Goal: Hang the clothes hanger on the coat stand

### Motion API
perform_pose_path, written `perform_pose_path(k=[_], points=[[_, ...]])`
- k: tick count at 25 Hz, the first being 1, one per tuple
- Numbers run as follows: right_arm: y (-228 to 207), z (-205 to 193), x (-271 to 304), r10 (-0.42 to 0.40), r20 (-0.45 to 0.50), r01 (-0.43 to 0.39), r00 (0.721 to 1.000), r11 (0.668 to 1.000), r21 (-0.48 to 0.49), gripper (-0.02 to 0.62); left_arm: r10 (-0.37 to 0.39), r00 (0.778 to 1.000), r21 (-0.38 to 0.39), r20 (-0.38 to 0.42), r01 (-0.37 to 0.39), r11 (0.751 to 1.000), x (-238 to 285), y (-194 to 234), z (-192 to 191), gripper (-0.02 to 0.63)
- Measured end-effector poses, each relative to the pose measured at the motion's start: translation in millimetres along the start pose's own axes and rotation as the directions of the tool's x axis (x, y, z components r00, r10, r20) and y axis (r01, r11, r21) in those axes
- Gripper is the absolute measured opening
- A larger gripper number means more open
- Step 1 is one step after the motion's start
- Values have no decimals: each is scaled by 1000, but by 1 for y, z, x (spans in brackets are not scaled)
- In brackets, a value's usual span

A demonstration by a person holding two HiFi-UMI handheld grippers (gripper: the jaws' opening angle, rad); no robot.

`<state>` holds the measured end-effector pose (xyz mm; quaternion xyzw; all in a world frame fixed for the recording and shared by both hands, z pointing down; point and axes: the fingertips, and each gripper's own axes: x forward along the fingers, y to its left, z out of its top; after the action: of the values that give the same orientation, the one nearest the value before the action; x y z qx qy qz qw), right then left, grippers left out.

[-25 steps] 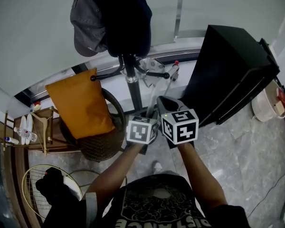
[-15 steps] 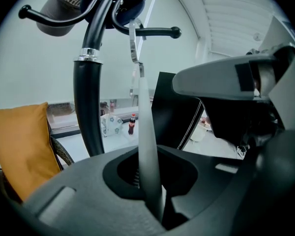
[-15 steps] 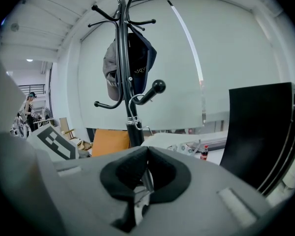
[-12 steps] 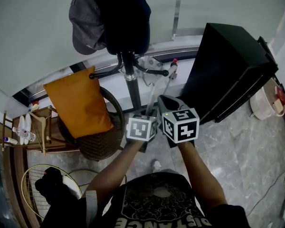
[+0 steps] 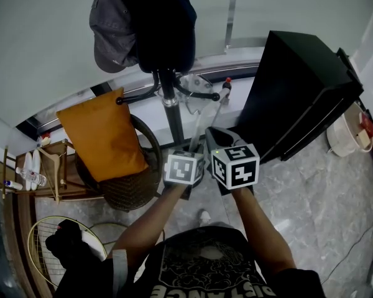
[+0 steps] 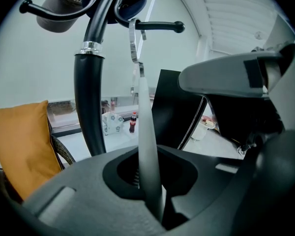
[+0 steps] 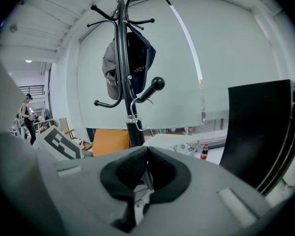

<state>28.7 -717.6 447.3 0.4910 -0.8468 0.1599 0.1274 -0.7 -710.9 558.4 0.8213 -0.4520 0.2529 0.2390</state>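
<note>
I'm pinching the hanger (image 6: 146, 132) in both my left gripper (image 6: 150, 181) and right gripper (image 7: 140, 186), holding its hook (image 6: 132, 38) at twelve o'clock by the coat stand (image 6: 88, 97) peg (image 6: 160, 27). I judge hooking and letting go are not yet done.

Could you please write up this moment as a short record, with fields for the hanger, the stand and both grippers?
held item: pale clothes hanger
hook: raised, close beside a peg; whether it rests on it cannot be told
coat stand: black, carrying a cap and a dark garment
left gripper: shut on the clothes hanger
right gripper: shut on the clothes hanger
</note>
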Motion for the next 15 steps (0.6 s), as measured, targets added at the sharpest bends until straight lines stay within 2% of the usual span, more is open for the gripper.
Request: perform_pose_path(k=[5, 10, 15], points=[[-2, -4, -1, -2, -6, 2, 1000, 1000, 5, 0, 1, 1000, 4, 0, -1, 1000, 1, 3, 0, 41], [-1, -6, -1, 1, -8, -1, 1000, 1000, 8, 0, -36, 998, 5, 56, 36, 999, 3, 0, 7, 41], [2, -10, 0, 4, -15, -4, 1000, 1000, 4, 0, -29, 996, -3, 83, 29, 1000, -7, 3, 14, 44]])
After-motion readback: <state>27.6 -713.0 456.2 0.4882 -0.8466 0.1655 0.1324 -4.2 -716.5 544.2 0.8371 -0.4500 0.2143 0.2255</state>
